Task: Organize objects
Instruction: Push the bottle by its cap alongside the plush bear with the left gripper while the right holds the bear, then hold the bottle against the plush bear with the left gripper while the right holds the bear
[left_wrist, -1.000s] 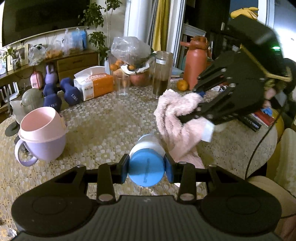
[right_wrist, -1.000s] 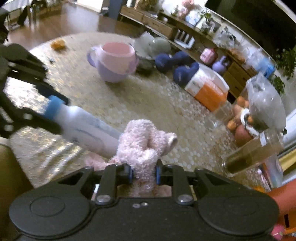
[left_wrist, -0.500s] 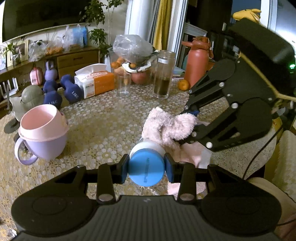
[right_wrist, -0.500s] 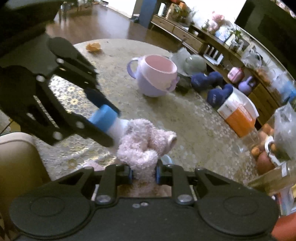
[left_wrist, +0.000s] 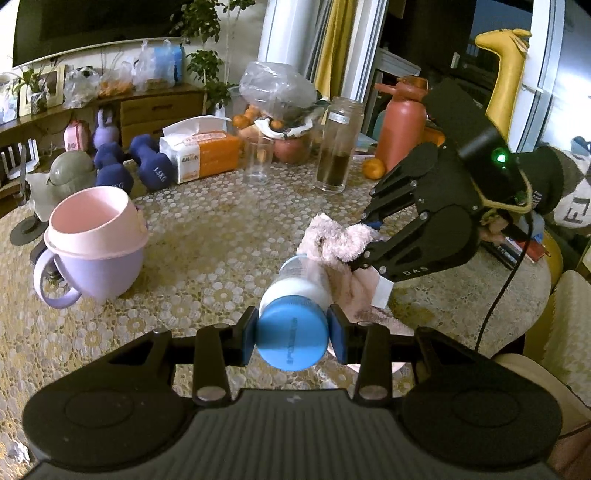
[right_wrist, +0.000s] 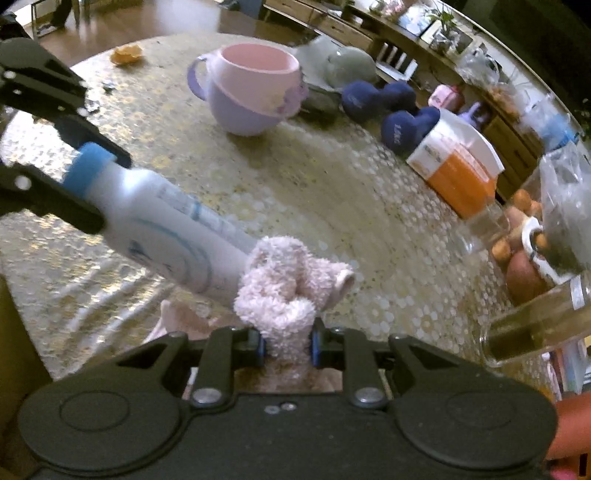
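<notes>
My left gripper (left_wrist: 291, 338) is shut on the blue cap of a white bottle (left_wrist: 295, 295) and holds it level above the round table. In the right wrist view the bottle (right_wrist: 173, 236) points at a fluffy pink cloth (right_wrist: 288, 295). My right gripper (right_wrist: 287, 347) is shut on that cloth, which touches the bottle's far end. In the left wrist view the cloth (left_wrist: 340, 243) hangs from the right gripper (left_wrist: 364, 240) just beyond the bottle.
A pink and lilac cup (left_wrist: 92, 247) stands at the left. Blue dumbbells (left_wrist: 147, 162), a tissue box (left_wrist: 199, 151), a glass (left_wrist: 258, 162), a jar (left_wrist: 338, 147), a fruit bag (left_wrist: 277, 96) and a red flask (left_wrist: 400, 122) line the far side.
The right gripper has brought the pink cloth down and in against the bottle's far end. The left gripper still holds the bottle in much the same place.
</notes>
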